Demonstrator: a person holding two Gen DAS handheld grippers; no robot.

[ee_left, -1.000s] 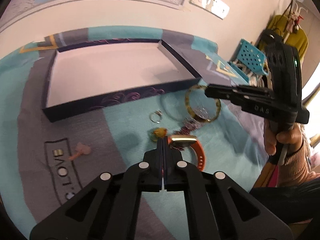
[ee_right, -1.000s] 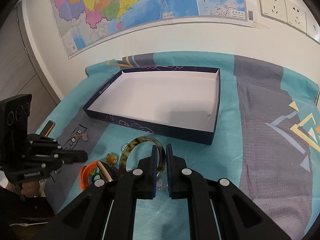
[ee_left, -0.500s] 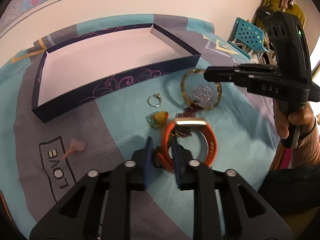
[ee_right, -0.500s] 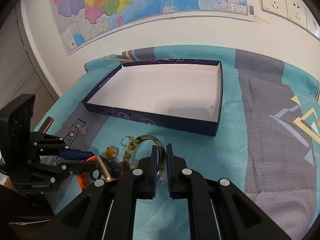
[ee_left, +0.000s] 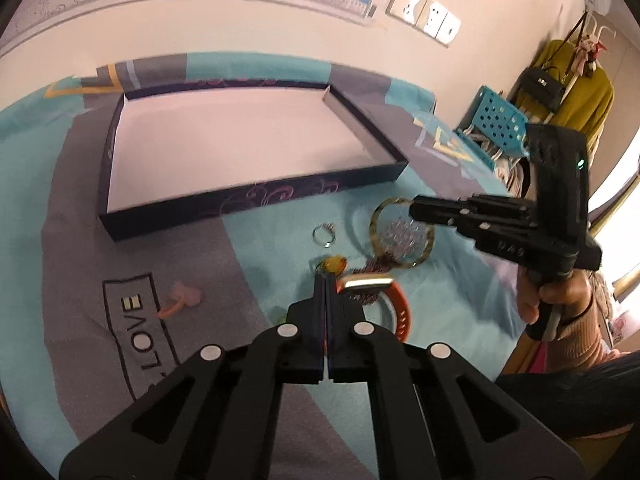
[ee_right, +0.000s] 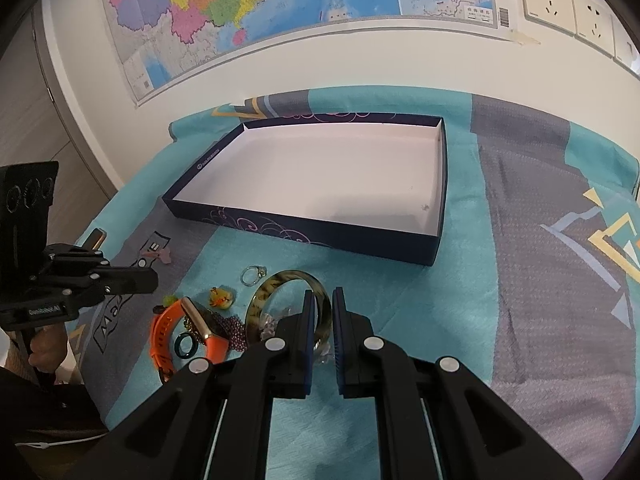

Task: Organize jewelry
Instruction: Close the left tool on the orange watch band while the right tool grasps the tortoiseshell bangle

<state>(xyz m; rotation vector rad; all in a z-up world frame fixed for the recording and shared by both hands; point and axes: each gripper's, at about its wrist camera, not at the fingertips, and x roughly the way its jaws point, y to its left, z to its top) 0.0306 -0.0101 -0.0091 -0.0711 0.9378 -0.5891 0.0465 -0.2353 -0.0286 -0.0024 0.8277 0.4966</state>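
Observation:
A tortoiseshell bangle (ee_right: 266,290) lies among jewelry on the cloth, its right rim between the pads of my right gripper (ee_right: 323,300), which is shut on it; the left wrist view shows that gripper's tip (ee_left: 414,210) at the bangle (ee_left: 424,254). My left gripper (ee_left: 326,280) is shut with nothing in it, hovering just left of an orange watch (ee_left: 400,308) that lies flat. A yellow duck charm (ee_left: 334,264), a silver ring (ee_left: 324,235), a dark bead chain (ee_right: 234,328) and a teal ring (ee_right: 186,346) sit close by. The dark blue box (ee_right: 300,232) with a white floor stands behind.
A pink trinket (ee_left: 182,298) lies on the grey "LOVE" patch at the left. Off the table's right end stand a blue perforated basket (ee_left: 496,128) and a hanging yellow garment (ee_left: 572,88). A person's hand (ee_left: 556,296) holds the right gripper's handle.
My left gripper opened around the watch strap half a second ago, then shut again and drew back without it. The right gripper and bangle stayed put.

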